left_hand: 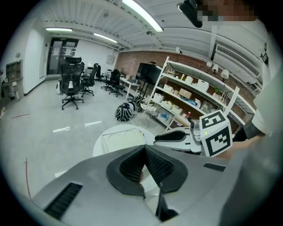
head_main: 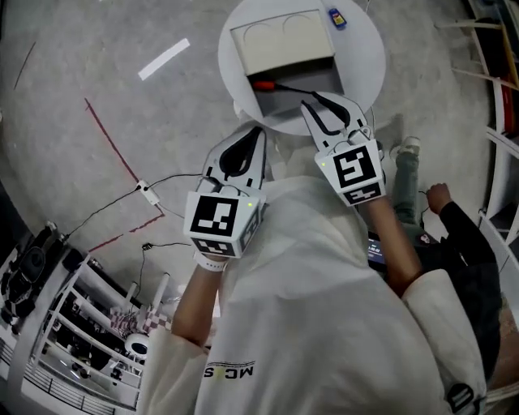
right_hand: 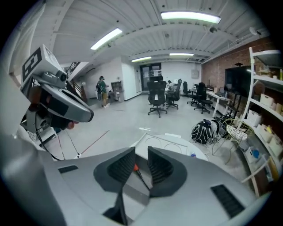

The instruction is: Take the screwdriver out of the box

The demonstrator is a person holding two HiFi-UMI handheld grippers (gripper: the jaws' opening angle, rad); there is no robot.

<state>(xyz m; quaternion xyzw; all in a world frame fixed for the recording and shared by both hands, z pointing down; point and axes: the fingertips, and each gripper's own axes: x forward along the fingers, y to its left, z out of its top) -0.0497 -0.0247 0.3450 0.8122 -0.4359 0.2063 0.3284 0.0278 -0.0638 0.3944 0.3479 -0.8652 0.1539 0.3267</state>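
Observation:
An open box (head_main: 296,96) stands on a round white table (head_main: 365,57), its cream lid (head_main: 284,40) folded back. Inside lies the screwdriver (head_main: 265,83): red handle to the left, black shaft running right. My right gripper (head_main: 311,100) hovers over the box's near edge, open by a narrow gap and holding nothing. In the right gripper view the screwdriver's red handle (right_hand: 135,168) shows through the gap of that gripper (right_hand: 141,152). My left gripper (head_main: 259,131) hangs off the table's near left edge, its tips touching. The left gripper view shows its jaws (left_hand: 143,149) shut and empty.
A small blue item (head_main: 336,18) lies on the table behind the box. White tape (head_main: 164,58), a red line and cables (head_main: 146,192) mark the floor at left. A rack (head_main: 73,324) stands at lower left. Another person's hand (head_main: 439,194) is at right.

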